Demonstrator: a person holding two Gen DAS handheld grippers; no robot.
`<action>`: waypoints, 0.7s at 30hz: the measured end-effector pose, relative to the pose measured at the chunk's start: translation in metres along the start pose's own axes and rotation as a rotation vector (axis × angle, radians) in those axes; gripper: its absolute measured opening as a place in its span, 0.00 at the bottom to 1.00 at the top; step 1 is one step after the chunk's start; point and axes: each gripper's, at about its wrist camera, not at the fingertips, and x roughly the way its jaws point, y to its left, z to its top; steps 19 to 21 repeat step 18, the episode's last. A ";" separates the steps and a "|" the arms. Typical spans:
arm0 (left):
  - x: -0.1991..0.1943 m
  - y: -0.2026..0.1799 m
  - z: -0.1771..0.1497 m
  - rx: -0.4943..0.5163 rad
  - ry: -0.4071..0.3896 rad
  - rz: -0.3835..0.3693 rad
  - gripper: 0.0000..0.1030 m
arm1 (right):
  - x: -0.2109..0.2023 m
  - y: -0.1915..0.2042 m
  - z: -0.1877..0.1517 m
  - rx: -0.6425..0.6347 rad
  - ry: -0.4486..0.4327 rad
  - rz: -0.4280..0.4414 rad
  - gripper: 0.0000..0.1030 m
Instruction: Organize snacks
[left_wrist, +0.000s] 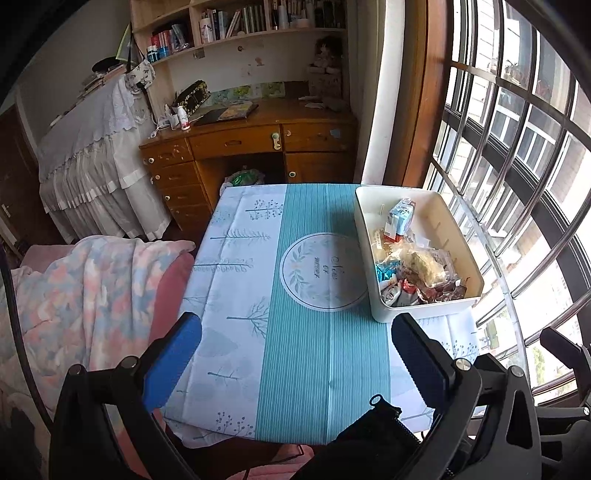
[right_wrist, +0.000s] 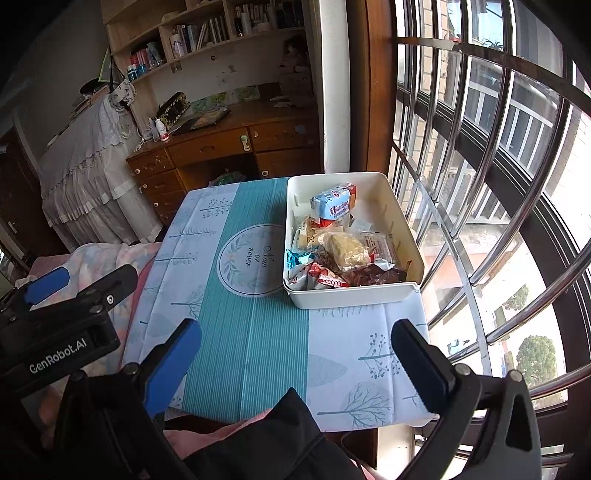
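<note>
Tablecloth (right_wrist: 258, 332) covers the small table, printed in teal stripes and pale trees, and it looks loose enough to slide or bunch if a gripper drags across it. On its window side sits the white bin (right_wrist: 402, 291), close to the table's edge by the window bars (right_wrist: 461, 221); a push from the left could, I judge, nudge it toward that edge. Inside the bin lie the snacks (right_wrist: 343, 254), piled loosely: a blue-and-white pack (right_wrist: 332, 206) leans upright at the far end, a clear-wrapped biscuit (right_wrist: 347, 247) rests on top, and crinkly red and brown wrappers (right_wrist: 325, 278) fill the near end. Slick film may slip from the pads, and lifting one piece may drag its neighbours out. The left gripper (left_wrist: 295, 332) and right gripper (right_wrist: 295, 339) both hover over the near cloth, jaws spread wide and holding nothing, well apart from the bin.
</note>
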 end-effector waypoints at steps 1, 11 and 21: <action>0.001 0.001 0.000 -0.001 0.006 -0.002 0.99 | 0.001 0.000 0.001 0.001 0.005 0.000 1.00; 0.011 0.007 -0.003 -0.014 0.058 -0.015 0.99 | 0.010 0.002 0.001 -0.006 0.061 -0.009 1.00; 0.011 0.008 -0.003 -0.017 0.056 -0.014 0.99 | 0.010 0.001 0.000 -0.008 0.074 -0.008 1.00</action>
